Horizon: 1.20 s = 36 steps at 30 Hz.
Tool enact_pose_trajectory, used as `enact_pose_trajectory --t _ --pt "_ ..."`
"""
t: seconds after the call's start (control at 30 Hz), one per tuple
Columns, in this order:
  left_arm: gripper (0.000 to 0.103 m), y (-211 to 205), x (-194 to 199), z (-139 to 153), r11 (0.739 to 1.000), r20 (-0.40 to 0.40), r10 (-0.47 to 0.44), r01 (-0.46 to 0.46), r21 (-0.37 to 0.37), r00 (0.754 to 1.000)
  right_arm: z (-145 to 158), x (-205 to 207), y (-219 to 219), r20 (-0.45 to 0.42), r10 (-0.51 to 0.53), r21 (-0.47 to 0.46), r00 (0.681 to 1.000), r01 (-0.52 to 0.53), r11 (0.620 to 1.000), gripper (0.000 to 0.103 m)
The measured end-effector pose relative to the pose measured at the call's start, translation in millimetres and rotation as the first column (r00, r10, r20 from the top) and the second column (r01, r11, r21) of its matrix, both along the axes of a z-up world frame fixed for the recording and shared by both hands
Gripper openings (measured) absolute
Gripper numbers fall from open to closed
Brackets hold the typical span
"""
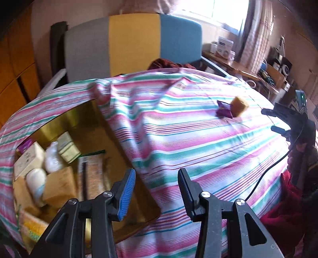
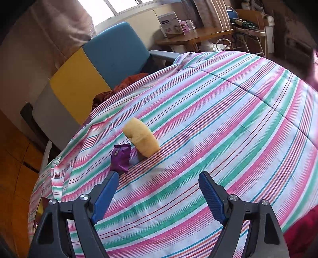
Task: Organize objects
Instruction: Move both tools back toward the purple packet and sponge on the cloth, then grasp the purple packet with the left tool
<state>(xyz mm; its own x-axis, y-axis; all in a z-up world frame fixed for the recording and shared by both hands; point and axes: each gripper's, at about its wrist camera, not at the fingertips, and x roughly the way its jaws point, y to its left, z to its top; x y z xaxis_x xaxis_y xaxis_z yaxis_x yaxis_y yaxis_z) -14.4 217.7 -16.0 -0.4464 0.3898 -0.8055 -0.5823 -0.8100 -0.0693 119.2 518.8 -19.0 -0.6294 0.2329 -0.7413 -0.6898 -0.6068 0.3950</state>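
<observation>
Because most items already sit packed in the gold box (image 1: 93, 127), both grippers are empty: left gripper (image 1: 157, 190) parted, right gripper (image 2: 159, 195) open wide toward sponge (image 2: 142, 141) and purple packet (image 2: 120, 158) at eleven o'clock.

- The place was a lived-in home room.
- A striped tablecloth (image 2: 218, 123) covered the table.
- At twelve o'clock stood a grey, yellow and blue chair (image 1: 131, 45).
- At one o'clock were a curtained window (image 1: 228, 12) and a cluttered wooden side table (image 2: 190, 36).
</observation>
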Motion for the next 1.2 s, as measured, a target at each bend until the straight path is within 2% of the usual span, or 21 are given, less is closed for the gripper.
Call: enact_pose_trajectory --t 0.27,0.57,0.63,0.7,0.8,1.0,1.2 --pt "0.045 60.3 -7.0 -4.4 0.994 -0.003 -0.11 0.11 -0.015 0.994 -0.2 0.0 -1.1 -0.035 0.0 -0.026 0.999 0.0 1.0 0.086" --pt "0.045 143.7 -26.8 -16.3 0.962 0.054 -0.274 0.274 0.016 0.96 4.0 9.2 4.3 -0.1 -0.027 -0.067 0.995 0.02 0.998 0.089" --pt "0.048 164.4 -32.9 -19.5 0.95 0.055 -0.311 0.311 0.017 0.949 5.4 11.8 5.7 -0.113 -0.033 -0.074 0.993 0.025 0.997 0.089" --pt "0.057 184.3 -39.3 -21.2 0.942 0.07 -0.336 0.335 0.025 0.939 6.1 14.9 7.9 -0.131 -0.042 -0.088 0.991 0.031 0.996 0.089" --pt "0.057 210.9 -49.6 -22.0 0.936 0.086 -0.351 0.348 0.05 0.932 5.0 16.5 11.0 -0.152 -0.05 -0.12 0.987 0.032 0.992 0.089" --pt "0.058 264.6 -65.9 -36.4 0.918 0.068 -0.397 0.397 0.012 0.915 1.3 15.5 13.8 -0.175 -0.041 -0.173 0.984 0.01 0.985 0.09" --pt "0.058 301.1 -77.4 -61.0 0.906 0.089 -0.418 0.422 -0.035 0.904 -2.7 16.6 17.2 -0.187 -0.046 -0.209 0.981 0.006 0.978 0.09"
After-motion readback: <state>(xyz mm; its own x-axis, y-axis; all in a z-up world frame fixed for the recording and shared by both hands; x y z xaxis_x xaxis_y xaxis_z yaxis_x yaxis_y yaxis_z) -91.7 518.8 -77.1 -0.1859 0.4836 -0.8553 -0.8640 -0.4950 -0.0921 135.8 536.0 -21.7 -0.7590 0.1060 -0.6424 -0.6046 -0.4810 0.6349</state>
